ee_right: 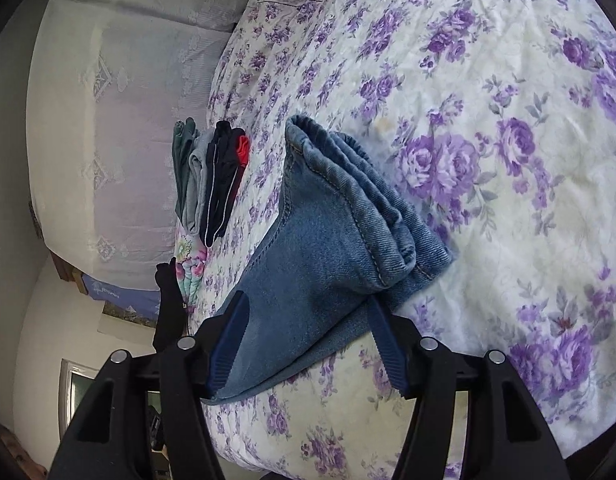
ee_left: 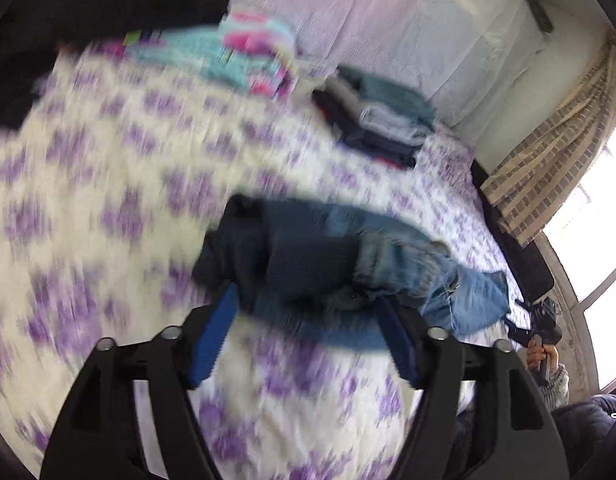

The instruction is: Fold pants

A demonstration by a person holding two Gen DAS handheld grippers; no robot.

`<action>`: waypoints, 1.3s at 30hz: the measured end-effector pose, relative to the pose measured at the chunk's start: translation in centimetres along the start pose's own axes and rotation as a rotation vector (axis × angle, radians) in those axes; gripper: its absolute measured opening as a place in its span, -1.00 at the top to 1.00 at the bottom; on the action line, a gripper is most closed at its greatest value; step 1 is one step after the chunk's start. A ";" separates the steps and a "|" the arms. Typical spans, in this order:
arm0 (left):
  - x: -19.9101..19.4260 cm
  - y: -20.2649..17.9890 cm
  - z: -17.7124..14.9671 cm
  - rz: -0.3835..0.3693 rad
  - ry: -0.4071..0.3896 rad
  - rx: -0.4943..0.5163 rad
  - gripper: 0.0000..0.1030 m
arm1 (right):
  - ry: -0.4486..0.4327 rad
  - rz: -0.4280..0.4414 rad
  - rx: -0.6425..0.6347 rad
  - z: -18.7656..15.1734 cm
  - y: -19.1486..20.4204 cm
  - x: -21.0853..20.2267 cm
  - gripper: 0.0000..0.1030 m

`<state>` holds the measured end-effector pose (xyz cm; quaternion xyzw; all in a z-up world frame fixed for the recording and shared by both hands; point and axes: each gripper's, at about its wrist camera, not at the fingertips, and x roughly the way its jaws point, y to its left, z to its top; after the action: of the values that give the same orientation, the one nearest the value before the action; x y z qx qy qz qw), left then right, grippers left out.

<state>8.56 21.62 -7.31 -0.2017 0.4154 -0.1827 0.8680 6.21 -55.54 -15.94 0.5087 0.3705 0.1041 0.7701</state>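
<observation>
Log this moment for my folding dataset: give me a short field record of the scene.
surface: floral bedspread
garment: folded jeans, lying on the bedspread
left gripper: fingers open around the jeans
right gripper: fingers open, jeans edge between them
nearby: stack of folded clothes beyond the jeans
image quality: left wrist view motion-blurred

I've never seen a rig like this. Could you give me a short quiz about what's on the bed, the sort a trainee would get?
1. True or false: the folded blue denim jeans lie on a plain grey blanket.
2. Which sits nearer the bed's white lace headboard cover: the jeans or the small stack of folded dark and grey clothes?
3. Fill in: the right gripper has its blue jaws on either side of the ____.

Key: 1. False, it is a white bedspread with purple roses. 2. The stack. 3. Jeans.
</observation>
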 end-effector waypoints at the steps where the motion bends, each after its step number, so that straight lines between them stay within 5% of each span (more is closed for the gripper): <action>1: 0.8 1.0 -1.7 -0.003 0.052 -0.033 -0.38 | -0.004 -0.002 0.008 0.1 -0.2 0.0 -0.20; 3: 1.3 2.2 -4.4 -0.007 0.066 -0.064 -0.36 | -0.012 -0.008 0.012 0.3 -0.2 0.2 -0.20; 6: -0.6 2.4 -5.4 -0.058 -0.023 -0.099 -0.39 | -0.042 -0.029 -0.035 0.4 0.6 0.2 -0.07; 8: -1.3 2.5 -4.5 -0.144 -0.076 -0.143 -0.47 | -0.050 -0.006 -0.059 0.7 1.1 0.1 0.32; 13: -1.2 2.1 -0.7 -0.229 -0.139 -0.191 -0.51 | -0.068 -0.001 -0.082 1.0 1.6 0.0 0.55; 16: -0.8 2.0 1.1 -0.225 -0.144 -0.229 -0.63 | -0.054 -0.003 -0.085 1.1 1.5 0.0 0.56; 19: 1.3 2.5 2.1 -0.181 -0.076 -0.282 -0.64 | -0.034 0.002 -0.044 1.1 0.9 0.1 0.08; 21: 2.5 3.0 2.0 -0.186 -0.032 -0.318 -0.63 | -0.033 0.001 -0.040 1.0 0.7 0.4 0.01; 23: 2.9 3.0 1.8 -0.169 -0.045 -0.327 -0.50 | -0.040 0.002 -0.039 0.9 0.4 0.6 0.06; 24: 2.8 2.8 2.0 -0.145 -0.067 -0.309 -0.15 | -0.042 0.003 -0.038 0.9 0.2 0.6 0.15; 25: 2.8 2.8 2.4 -0.140 -0.075 -0.304 0.00 | -0.048 0.003 -0.038 1.0 0.2 0.6 0.29; 30: 1.1 2.1 5.0 -0.194 -0.162 -0.289 0.54 | -0.060 0.011 -0.077 1.6 1.0 0.7 0.71; 33: 0.2 0.5 5.9 -0.194 -0.206 -0.225 0.54 | -0.096 0.031 -0.127 1.8 2.5 -0.1 0.79; 35: 0.9 0.6 5.1 -0.130 -0.186 -0.196 0.54 | -0.105 0.034 -0.141 1.9 2.9 -0.6 0.81; 39: 3.0 6.0 0.9 -0.114 -0.085 -0.358 0.41 | -0.101 0.016 -0.099 1.8 1.0 -1.0 0.82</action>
<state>11.97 25.43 -11.72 -0.3836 0.3920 -0.1459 0.8234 6.90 -56.89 -14.24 0.4776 0.3218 0.1026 0.8111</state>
